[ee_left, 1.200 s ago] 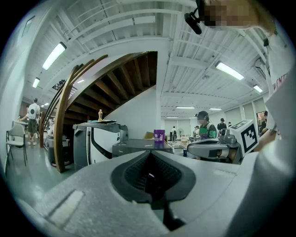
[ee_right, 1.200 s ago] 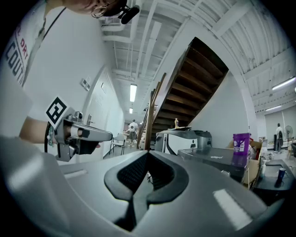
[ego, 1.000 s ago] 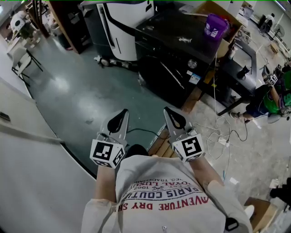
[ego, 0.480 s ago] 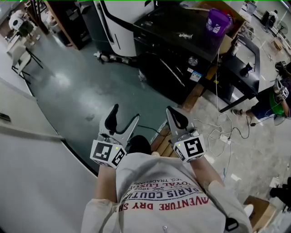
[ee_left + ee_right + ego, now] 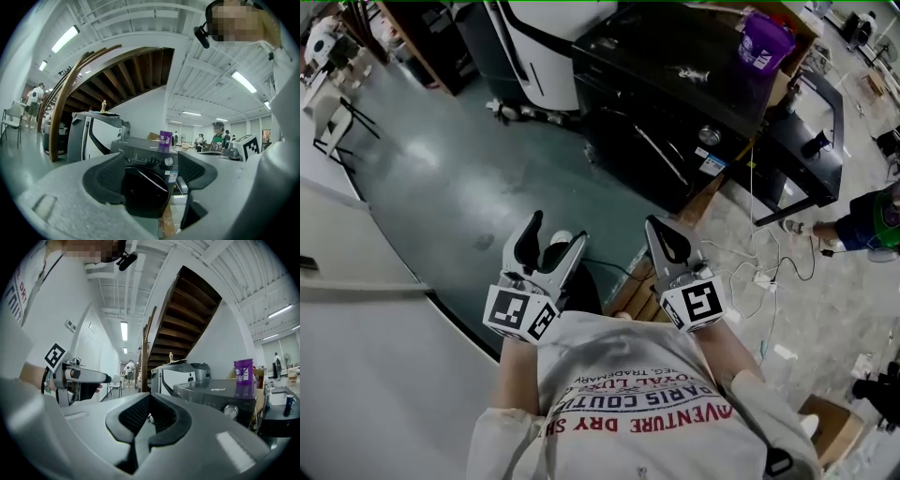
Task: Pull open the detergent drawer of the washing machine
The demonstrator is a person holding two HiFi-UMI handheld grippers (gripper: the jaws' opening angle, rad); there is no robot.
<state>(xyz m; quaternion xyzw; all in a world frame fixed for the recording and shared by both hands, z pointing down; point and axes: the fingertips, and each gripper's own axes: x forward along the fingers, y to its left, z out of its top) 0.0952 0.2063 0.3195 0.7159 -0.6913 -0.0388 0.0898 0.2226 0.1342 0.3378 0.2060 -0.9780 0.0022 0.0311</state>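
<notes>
The left claw [image 5: 551,236] is opening its jaws, and nothing is between them. The right claw [image 5: 667,240] has its jaws together and holds nothing. Ahead of both claws, well apart, stands the black washing machine [image 5: 670,103]. Its detergent drawer [image 5: 121,149], which I take to be the plain panel end left of the knob, is closed. The drawer front looks flush, so the pads may slip off it. Loose cables [image 5: 755,281] lie to the right of the right claw, and a foot may catch them. The floor [image 5: 441,178] is glossy grey-green. A wooden staircase [image 5: 187,310] rises behind the machine.
</notes>
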